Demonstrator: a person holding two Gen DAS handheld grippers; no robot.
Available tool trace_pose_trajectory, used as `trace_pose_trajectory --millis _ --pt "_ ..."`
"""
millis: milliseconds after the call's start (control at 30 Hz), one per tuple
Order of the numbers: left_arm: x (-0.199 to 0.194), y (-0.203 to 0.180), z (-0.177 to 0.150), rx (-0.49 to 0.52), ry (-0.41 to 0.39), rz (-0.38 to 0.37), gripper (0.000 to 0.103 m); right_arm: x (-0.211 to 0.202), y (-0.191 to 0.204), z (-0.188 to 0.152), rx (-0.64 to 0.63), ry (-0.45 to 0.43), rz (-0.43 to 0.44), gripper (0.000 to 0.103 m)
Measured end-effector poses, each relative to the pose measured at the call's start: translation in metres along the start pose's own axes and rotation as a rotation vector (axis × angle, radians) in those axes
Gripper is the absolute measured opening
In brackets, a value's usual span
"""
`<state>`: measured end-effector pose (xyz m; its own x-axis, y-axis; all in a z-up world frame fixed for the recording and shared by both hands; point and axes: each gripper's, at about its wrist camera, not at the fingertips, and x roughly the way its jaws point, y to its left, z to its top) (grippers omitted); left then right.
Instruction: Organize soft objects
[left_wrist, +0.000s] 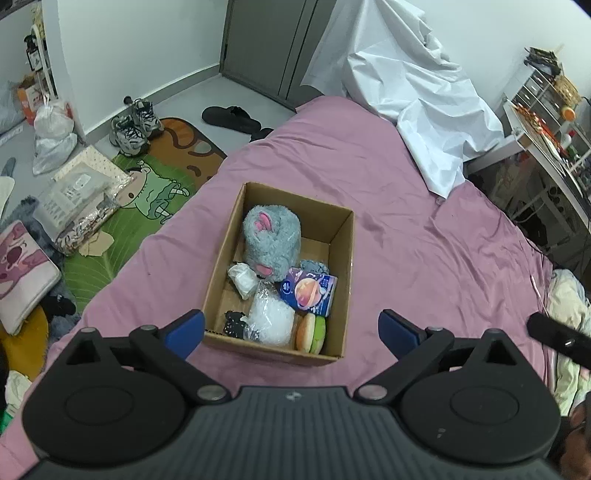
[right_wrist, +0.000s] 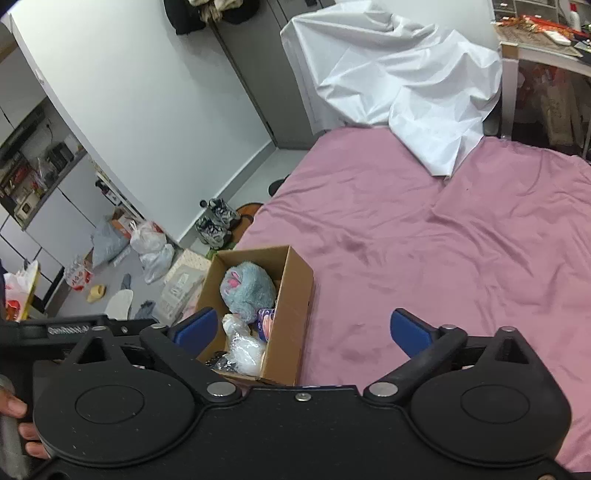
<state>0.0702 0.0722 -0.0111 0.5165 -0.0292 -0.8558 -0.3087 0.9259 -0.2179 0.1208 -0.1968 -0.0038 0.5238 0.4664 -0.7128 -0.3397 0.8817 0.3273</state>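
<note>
An open cardboard box (left_wrist: 341, 266) stands on the pink bed. In it lie a grey plush toy (left_wrist: 271, 240), a white tissue wad (left_wrist: 242, 280), a blue tissue pack (left_wrist: 308, 291), a clear bag of white stuff (left_wrist: 269, 319), a small black item (left_wrist: 233, 325) and a burger-shaped squishy (left_wrist: 312, 334). My left gripper (left_wrist: 291, 328) is open and empty, just above the box's near edge. My right gripper (right_wrist: 303, 330) is open and empty, to the right of the box (right_wrist: 291, 299); the plush (right_wrist: 247, 290) shows inside.
A white sheet (left_wrist: 417, 99) is heaped at the bed's far end. Left of the bed the floor holds sneakers (left_wrist: 135, 125), a cartoon rug (left_wrist: 155, 192), bags and packages. A cluttered desk (left_wrist: 546, 140) stands at the right.
</note>
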Motion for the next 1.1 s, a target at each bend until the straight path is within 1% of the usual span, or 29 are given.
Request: trace_pose_trajectory --millis 133,300,367,433,600,733,900,1033,1100 --pt "-0.015 -0.007 -0.006 0.041 -0.011 0.005 0.100 -0.017 -0.002 -0.005 -0.002 0.001 0.014 0.103" --pt "-0.034 -0.016 -0.016 0.078 -0.031 0.009 0.100 -0.033 -0.003 -0.016 -0.021 0.016 0.001 0.103" --pt "-0.039 -0.018 -0.020 0.091 -0.034 0.014 0.100 -0.041 -0.002 -0.019 -0.022 0.016 0.011 0.103" --pt "-0.045 -0.019 -0.023 0.097 -0.038 0.013 0.100 -0.050 -0.001 -0.021 -0.028 0.010 0.020 0.103" --pt "-0.060 -0.019 -0.031 0.106 -0.054 0.014 0.100 -0.066 0.004 -0.026 -0.047 -0.008 0.009 0.103" --pt "-0.072 -0.020 -0.035 0.122 -0.068 0.011 0.100 -0.072 0.003 -0.030 -0.051 -0.008 -0.028 0.103" --pt "-0.083 -0.021 -0.042 0.134 -0.084 0.014 0.100 -0.083 0.005 -0.039 -0.051 -0.024 -0.043 0.103" --pt "-0.089 -0.021 -0.048 0.151 -0.088 0.014 0.100 -0.090 0.004 -0.045 -0.038 -0.022 -0.021 0.103" --pt "-0.091 -0.021 -0.051 0.152 -0.089 0.015 0.100 -0.092 0.005 -0.047 -0.029 -0.026 -0.024 0.103"
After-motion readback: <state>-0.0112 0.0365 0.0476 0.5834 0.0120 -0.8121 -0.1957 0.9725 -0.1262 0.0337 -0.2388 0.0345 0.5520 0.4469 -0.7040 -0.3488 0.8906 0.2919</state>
